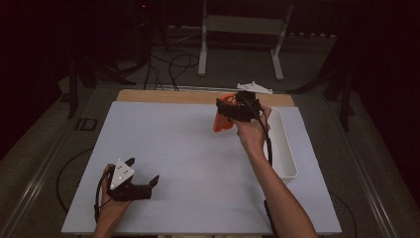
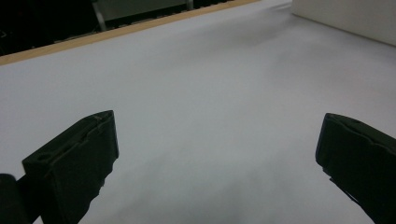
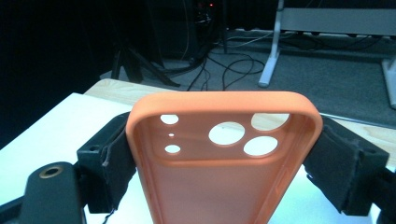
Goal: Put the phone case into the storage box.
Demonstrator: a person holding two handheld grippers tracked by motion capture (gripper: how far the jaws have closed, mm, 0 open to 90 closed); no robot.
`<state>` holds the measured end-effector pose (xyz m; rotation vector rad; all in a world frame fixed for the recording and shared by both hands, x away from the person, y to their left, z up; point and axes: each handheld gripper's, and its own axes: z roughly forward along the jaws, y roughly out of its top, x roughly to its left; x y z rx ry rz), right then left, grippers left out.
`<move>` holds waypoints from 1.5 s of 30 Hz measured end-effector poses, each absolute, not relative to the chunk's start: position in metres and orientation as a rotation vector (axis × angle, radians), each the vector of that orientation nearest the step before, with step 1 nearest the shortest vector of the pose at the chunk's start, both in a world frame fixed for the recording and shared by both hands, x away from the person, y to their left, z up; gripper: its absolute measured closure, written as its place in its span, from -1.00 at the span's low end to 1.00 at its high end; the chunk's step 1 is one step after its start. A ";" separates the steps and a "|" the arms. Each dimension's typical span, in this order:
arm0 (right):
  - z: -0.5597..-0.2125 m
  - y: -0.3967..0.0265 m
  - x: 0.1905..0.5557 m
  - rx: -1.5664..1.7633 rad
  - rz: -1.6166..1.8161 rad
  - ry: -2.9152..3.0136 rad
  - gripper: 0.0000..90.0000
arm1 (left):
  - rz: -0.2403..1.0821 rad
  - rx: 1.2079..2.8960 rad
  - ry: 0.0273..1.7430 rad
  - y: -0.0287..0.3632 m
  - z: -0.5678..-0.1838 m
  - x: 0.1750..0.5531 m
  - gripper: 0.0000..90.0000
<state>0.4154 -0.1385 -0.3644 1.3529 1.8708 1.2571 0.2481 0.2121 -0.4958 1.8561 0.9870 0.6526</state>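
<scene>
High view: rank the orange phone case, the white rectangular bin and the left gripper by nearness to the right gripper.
1. Orange phone case, clamped in the right gripper.
2. White rectangular bin, along the table's right side.
3. Left gripper, near-left of the table.

The phone case [image 3: 224, 154] was plain orange between black jaws; beside it, the bin [image 1: 285, 148] was white, on a pale grey-white table [image 1: 188, 163].
</scene>
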 end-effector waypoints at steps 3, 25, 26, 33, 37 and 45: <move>-0.364 -0.140 0.417 1.357 1.247 1.866 -0.64 | 0.652 1.856 0.986 0.212 -0.496 0.248 -1.00; -0.363 -0.156 0.427 1.401 1.191 1.831 -0.64 | 0.651 1.861 0.983 0.211 -0.496 0.248 -1.00; -0.363 -0.157 0.428 1.404 1.190 1.827 -0.64 | 0.651 1.861 0.983 0.211 -0.496 0.248 -1.00; -0.357 -0.159 0.429 1.403 1.187 1.815 -0.64 | 0.650 1.861 0.982 0.211 -0.496 0.248 -1.00; -0.354 -0.161 0.430 1.400 1.187 1.810 -0.64 | 0.650 1.860 0.982 0.211 -0.496 0.248 -1.00; -0.350 -0.167 0.433 1.409 1.169 1.792 -0.64 | 0.649 1.864 0.983 0.210 -0.497 0.248 -1.00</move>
